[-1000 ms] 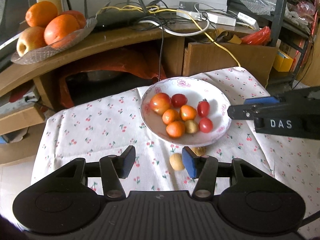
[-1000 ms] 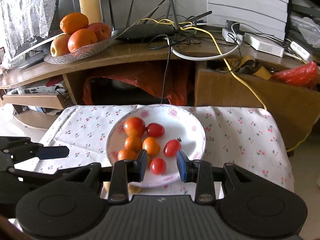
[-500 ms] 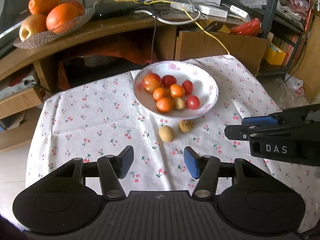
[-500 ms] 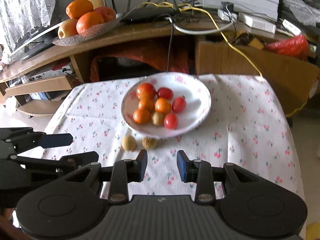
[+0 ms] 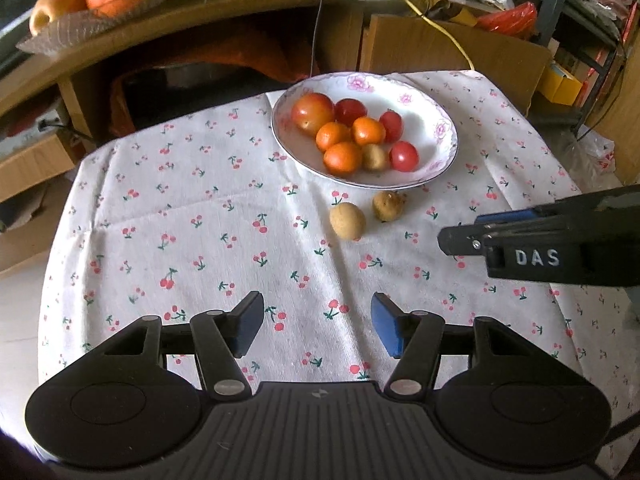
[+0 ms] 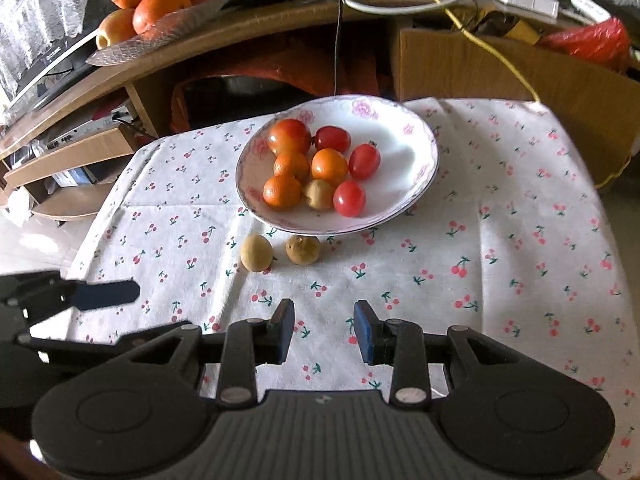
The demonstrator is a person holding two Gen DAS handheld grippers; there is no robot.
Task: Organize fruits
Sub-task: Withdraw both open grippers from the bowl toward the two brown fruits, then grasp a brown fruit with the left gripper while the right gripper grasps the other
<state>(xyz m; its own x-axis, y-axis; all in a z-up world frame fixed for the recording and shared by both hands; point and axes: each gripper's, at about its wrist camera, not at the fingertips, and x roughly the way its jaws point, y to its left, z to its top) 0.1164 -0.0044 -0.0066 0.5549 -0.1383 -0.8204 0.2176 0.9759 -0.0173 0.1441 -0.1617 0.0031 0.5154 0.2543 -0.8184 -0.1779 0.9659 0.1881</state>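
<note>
Two wrist views of a desk draped in a cherry-print cloth (image 5: 200, 216). A white floral-rimmed bowl (image 5: 436, 136) stands at about one o'clock from the left gripper (image 5: 316, 326) and at twelve o'clock from the right gripper (image 6: 324, 330). In the bowl lie a large red-orange tomato (image 5: 312, 114), three small oranges (image 5: 342, 157), three red cherry tomatoes (image 5: 404, 156) and one small tan fruit (image 5: 375, 157) wedged between the nearest orange and the nearest cherry tomato.

Two further tan fruits lie on the cloth just outside the bowl's near rim: a smooth pale one (image 5: 347, 221), and beside it, toward three o'clock, a rougher, darker one (image 5: 388, 206) nearly under the rim; they look like longans, though the lens blurs their skin. The pair appears again in the right wrist view (image 6: 256, 253) (image 6: 303, 250), close together and not quite touching.

Left gripper: jaws apart and just been opening, nothing between them, only cloth. Right gripper: jaws narrowly apart, likewise empty; it shows from the side at three o'clock in the left view (image 5: 456, 238).

Behind, at ten o'clock, a glass dish (image 6: 160, 36) on a wooden shelf carries large oranges and an apple.
</note>
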